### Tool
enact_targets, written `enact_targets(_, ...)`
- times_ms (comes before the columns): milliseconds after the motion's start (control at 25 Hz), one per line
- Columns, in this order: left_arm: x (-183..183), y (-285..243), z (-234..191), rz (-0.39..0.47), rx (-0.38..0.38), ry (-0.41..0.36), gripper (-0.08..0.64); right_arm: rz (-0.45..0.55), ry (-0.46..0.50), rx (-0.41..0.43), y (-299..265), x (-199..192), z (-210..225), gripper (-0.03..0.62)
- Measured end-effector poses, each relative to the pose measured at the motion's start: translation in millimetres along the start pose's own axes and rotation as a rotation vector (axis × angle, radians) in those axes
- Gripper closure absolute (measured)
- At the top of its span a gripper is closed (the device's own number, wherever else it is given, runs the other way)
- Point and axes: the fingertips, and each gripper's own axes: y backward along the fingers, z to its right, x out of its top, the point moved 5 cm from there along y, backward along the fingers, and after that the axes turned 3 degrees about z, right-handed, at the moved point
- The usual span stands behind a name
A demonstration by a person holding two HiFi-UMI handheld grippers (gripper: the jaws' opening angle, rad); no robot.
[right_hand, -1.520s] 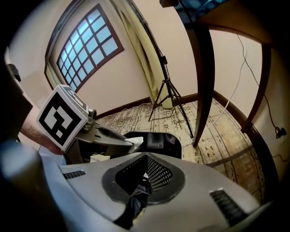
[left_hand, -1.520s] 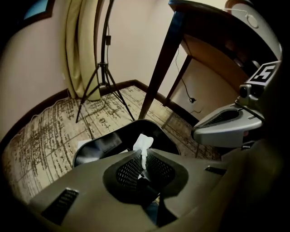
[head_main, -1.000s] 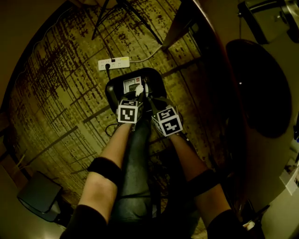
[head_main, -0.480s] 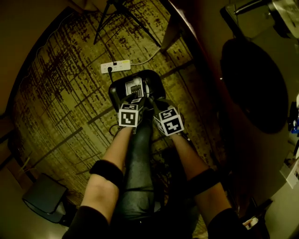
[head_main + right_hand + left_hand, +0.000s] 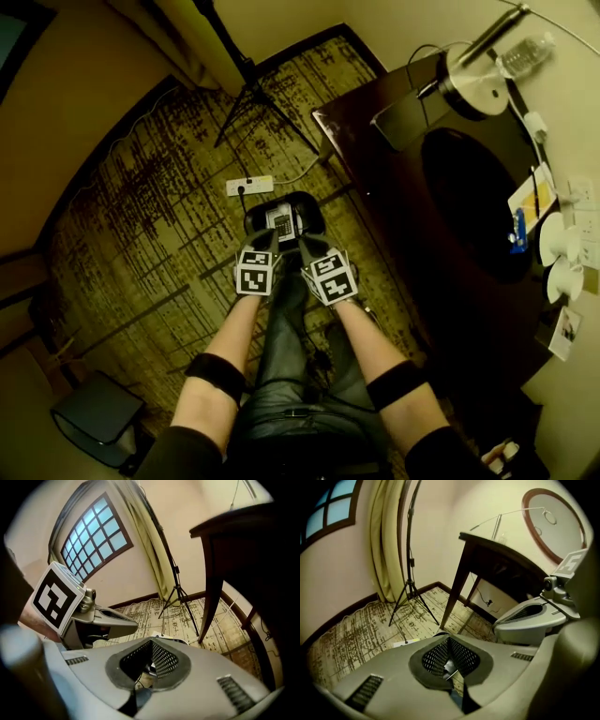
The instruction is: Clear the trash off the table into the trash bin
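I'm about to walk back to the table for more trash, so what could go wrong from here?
1. The power strip lies on the carpet just beyond the trash bin. A missed drop or a careless step could land on it.
2. The tripod spreads its legs near the table corner, which is probably a trip hazard.

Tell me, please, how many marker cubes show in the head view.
2. One marker cube rides on the left gripper; the other rides on the right gripper beside it, both just below the black trash bin in the picture. None seems hidden.
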Motion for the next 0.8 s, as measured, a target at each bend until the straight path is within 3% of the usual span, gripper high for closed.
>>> enact_targets(400,92.3,182.5,42.9,0.133,0.072,-0.001,0.560,0.180,0.135,-0.005,148.3,128.9,-75.5,0.589)
enact_targets(600,143.1,232.3,74.8,0.245,0.076,-0.091,0.560,0.286,0.152,-0.071,216.2,166.2,-75.2,0.589)
enact_targets(800,183.0,237.9,117.6,0.302,0.004,-0.185,0.560,0.368,0.103,-0.204,275.7,170.9,-43.6,0.589)
